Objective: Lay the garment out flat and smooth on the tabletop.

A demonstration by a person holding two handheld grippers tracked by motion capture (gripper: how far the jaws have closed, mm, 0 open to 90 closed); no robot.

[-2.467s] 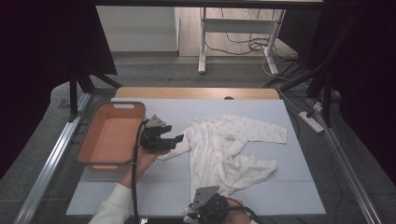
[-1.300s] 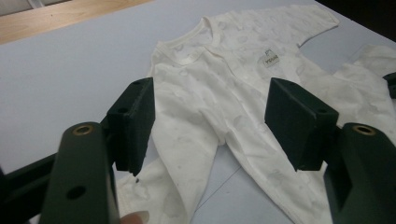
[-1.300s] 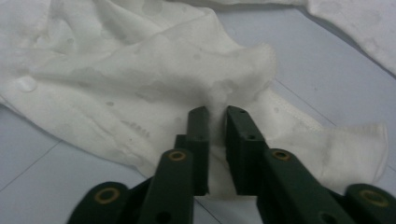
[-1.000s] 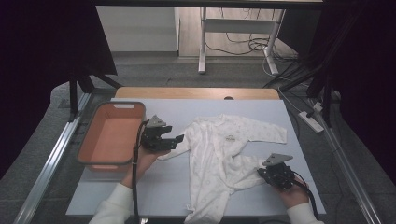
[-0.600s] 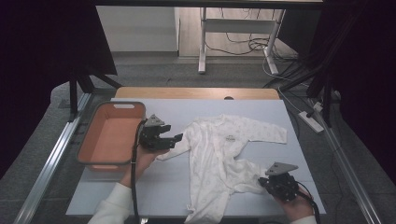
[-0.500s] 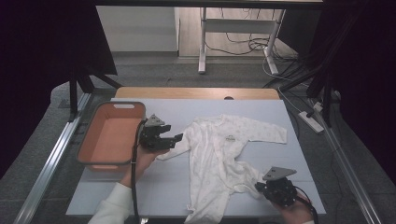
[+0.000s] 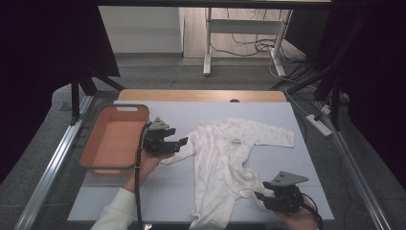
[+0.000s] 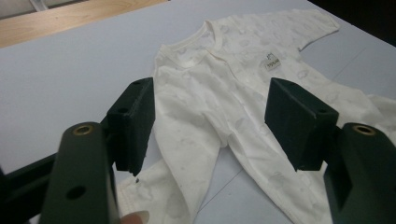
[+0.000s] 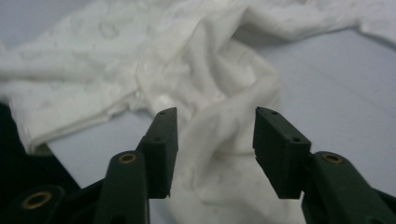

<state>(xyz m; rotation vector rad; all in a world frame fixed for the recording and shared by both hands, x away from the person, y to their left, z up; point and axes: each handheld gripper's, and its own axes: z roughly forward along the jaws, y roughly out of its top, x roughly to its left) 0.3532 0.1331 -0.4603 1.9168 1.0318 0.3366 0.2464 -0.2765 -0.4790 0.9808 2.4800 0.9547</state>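
A white baby romper (image 7: pixel 230 153) lies spread on the pale blue table (image 7: pixel 297 129), collar toward the far side, one sleeve reaching right, one leg bunched at the near right. My left gripper (image 7: pixel 178 143) hovers open at the romper's left sleeve; in the left gripper view its jaws frame the chest and sleeve of the romper (image 8: pixel 219 102). My right gripper (image 7: pixel 261 197) is open at the crumpled leg; in the right gripper view a fold of the romper (image 9: pixel 219 121) rises between its jaws, which are apart.
An orange-brown bin (image 7: pixel 112 139) stands on the table's left side, beside my left hand. A wooden strip (image 7: pixel 201 95) runs along the far table edge. Metal rails flank the table, and cables and a power strip (image 7: pixel 318 122) lie on the floor to the right.
My right gripper came in from the near middle to the right, then drew back toward the near edge onto the romper's crumpled leg. The left gripper stayed put.
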